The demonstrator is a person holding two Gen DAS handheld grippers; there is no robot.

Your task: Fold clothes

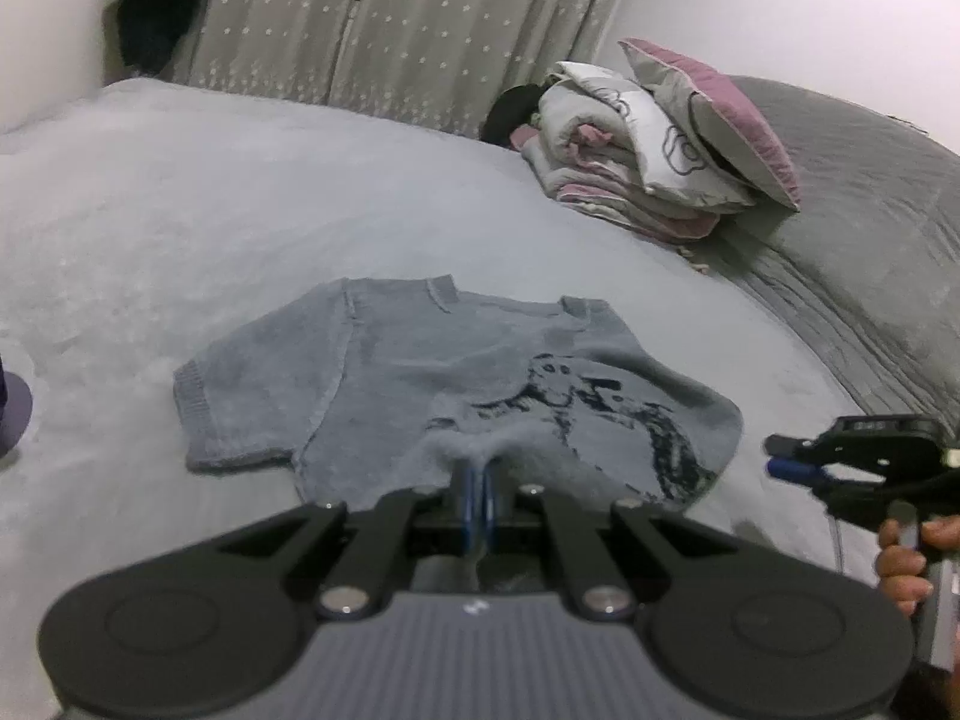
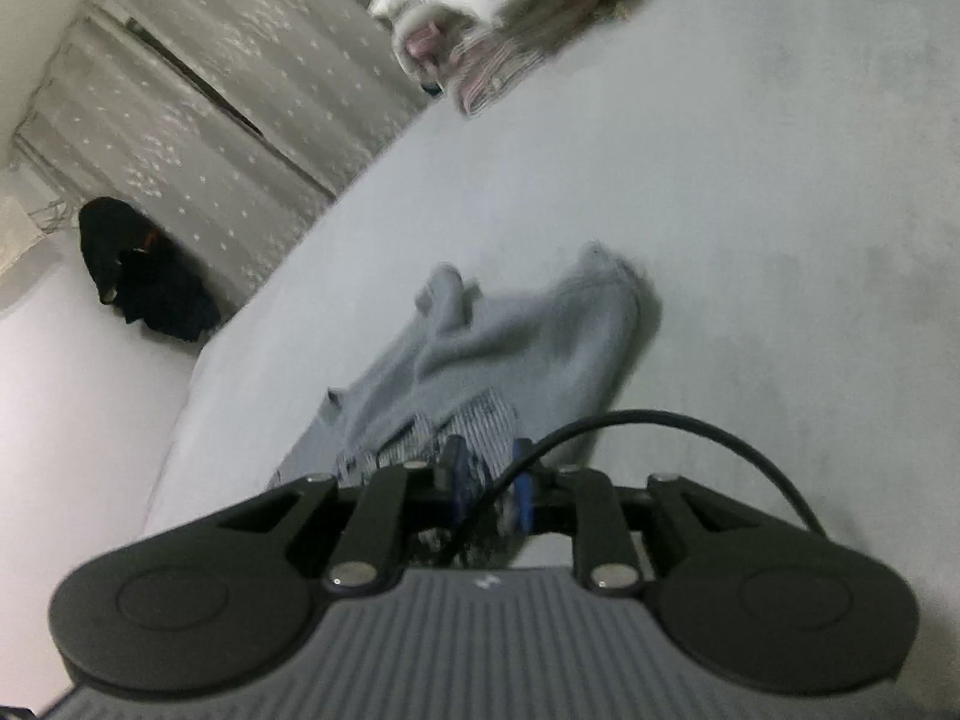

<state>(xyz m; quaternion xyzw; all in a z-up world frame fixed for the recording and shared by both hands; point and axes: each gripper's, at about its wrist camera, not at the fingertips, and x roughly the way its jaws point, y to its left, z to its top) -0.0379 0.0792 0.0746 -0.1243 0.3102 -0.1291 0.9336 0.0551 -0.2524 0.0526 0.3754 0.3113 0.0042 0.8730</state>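
Grey knitted short-sleeved sweater (image 1: 456, 396) lies on our bed (image 1: 180, 228); left gripper (image 1: 478, 468) and right gripper (image 2: 489, 468) both pinch its hem, ready to fold.

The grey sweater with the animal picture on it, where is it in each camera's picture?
Left wrist view: the grey sweater lies spread on the bed, centre of the picture, its near hem pinched by the left gripper.
Right wrist view: it sits centre, bunched and blurred, its ribbed hem between the right gripper fingers.
Shared landmark: the star-dotted curtain behind the bed.
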